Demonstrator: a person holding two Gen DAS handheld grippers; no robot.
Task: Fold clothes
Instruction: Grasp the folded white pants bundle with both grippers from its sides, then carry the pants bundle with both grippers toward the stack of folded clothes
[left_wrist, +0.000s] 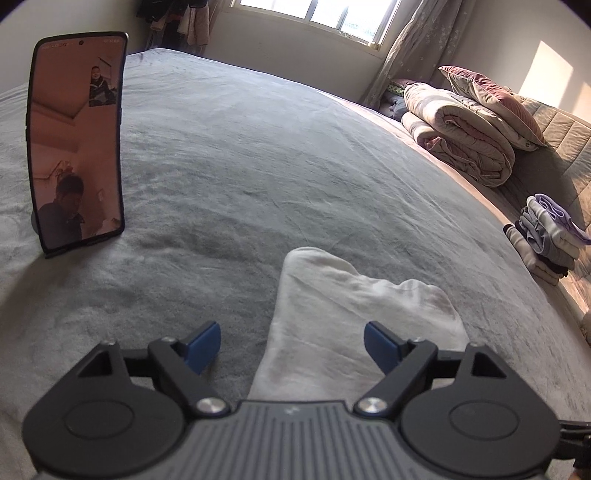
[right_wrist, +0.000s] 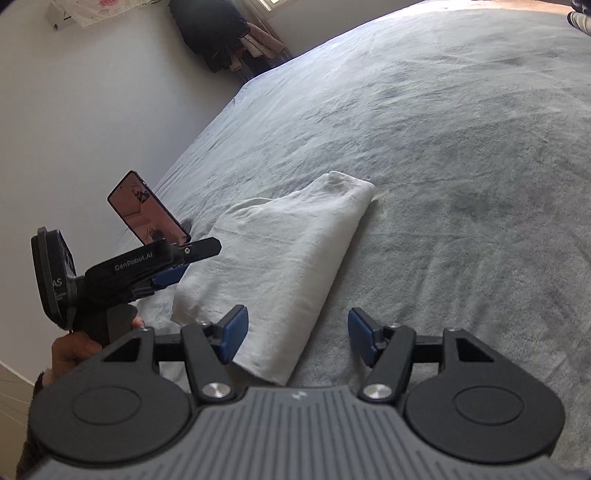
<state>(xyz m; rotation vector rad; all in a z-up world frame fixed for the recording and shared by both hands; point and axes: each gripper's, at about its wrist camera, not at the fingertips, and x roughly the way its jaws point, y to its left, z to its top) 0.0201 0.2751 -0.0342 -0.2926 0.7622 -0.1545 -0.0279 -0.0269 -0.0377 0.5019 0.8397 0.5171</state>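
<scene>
A white folded garment (left_wrist: 343, 321) lies flat on the grey bed cover (left_wrist: 258, 166). My left gripper (left_wrist: 291, 345) hangs open just above its near end, blue pads wide apart and touching nothing. In the right wrist view the same white garment (right_wrist: 280, 266) runs away from me as a long folded strip. My right gripper (right_wrist: 297, 338) stands open over its near corner, with the cloth under the left pad and bare bed cover (right_wrist: 443, 166) under the right one. The left gripper (right_wrist: 166, 266) shows there from the side, at the garment's left edge, held by a hand (right_wrist: 74, 350).
A phone (left_wrist: 77, 140) stands upright on the bed at the left, screen lit. Folded quilts and a pillow (left_wrist: 469, 122) are stacked at the far right, with a pile of folded clothes (left_wrist: 546, 236) nearer. A window (left_wrist: 317, 14) is behind; dark hanging clothes (right_wrist: 218, 33) are in the corner.
</scene>
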